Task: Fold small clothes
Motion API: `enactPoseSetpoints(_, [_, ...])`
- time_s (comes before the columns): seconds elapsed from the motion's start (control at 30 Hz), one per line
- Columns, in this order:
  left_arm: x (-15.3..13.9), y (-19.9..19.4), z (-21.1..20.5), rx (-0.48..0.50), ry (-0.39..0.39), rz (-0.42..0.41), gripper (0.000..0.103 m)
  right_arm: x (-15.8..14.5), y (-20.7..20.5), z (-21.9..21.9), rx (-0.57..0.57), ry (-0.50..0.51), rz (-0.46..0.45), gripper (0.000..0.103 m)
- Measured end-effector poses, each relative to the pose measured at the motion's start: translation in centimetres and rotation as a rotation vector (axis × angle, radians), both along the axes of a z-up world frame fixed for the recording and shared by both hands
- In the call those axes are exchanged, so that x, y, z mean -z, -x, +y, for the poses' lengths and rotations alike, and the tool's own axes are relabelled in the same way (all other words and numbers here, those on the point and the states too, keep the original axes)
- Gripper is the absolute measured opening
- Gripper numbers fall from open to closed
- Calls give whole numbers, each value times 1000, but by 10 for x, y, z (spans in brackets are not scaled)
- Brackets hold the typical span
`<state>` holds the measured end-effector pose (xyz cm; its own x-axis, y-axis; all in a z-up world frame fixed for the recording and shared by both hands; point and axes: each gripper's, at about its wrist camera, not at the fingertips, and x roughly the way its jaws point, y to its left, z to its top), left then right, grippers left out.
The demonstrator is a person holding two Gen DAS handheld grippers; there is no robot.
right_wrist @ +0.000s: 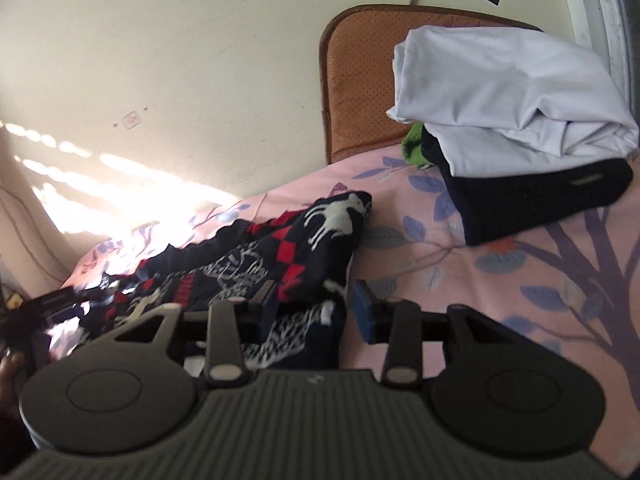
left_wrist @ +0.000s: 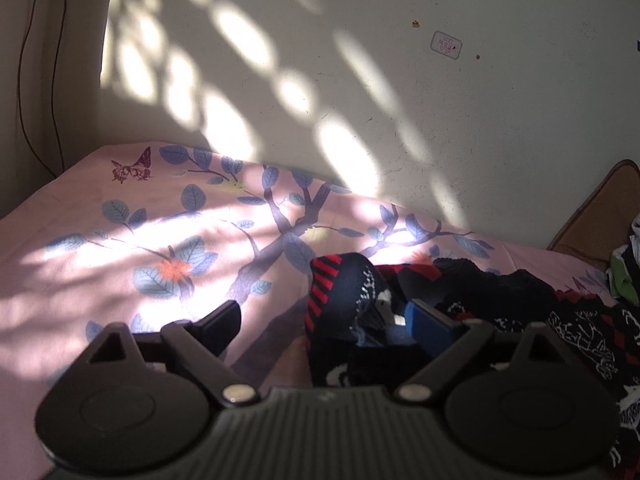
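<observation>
A dark knit sweater with red checks and white deer lies crumpled on the pink floral bedsheet. My left gripper is open, its fingers astride the sweater's red-striped cuff. In the right wrist view the same sweater lies at centre left. My right gripper is open, its fingers on either side of the sweater's edge, just above the sheet. I cannot tell whether the pads touch the cloth.
A pile of clothes, white on top of black with some green, sits at the right on the bed. An orange-brown headboard stands behind it. The cream wall runs along the bed's far edge. Cables hang at the left corner.
</observation>
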<state>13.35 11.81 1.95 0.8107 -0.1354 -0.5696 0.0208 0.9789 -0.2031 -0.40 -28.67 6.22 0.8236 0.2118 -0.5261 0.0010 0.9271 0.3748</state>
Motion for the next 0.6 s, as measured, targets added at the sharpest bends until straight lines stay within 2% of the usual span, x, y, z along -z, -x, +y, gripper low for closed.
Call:
enactPoseSetpoints(0.07, [-7, 5, 1, -22, 7, -8, 87, -3, 31, -2, -42, 10, 1, 44])
enactPoseSetpoints(0.17, [-19, 21, 8, -27, 61, 18, 68, -7, 72, -6, -93, 30, -20, 49])
enactPoseSetpoints(0.27, [-30, 64, 12, 31, 53, -5, 70, -10, 108, -15, -144, 11, -56, 57])
enactPoseSetpoints(0.37, [-37, 122, 18, 65, -62, -40, 70, -6, 129, -21, -213, -48, -68, 59])
enactPoseSetpoints(0.47, [-36, 175, 32, 71, -93, -7, 70, 1, 144, -21, -246, -81, -86, 59])
enactPoseSetpoints(0.53, [-34, 206, 38, 67, -90, 9, 76, 7, 146, -21, -251, -109, -95, 59])
enactPoseSetpoints(0.6, [-34, 234, 44, 35, -65, -12, 99, 13, 149, -20, -258, -136, -97, 59])
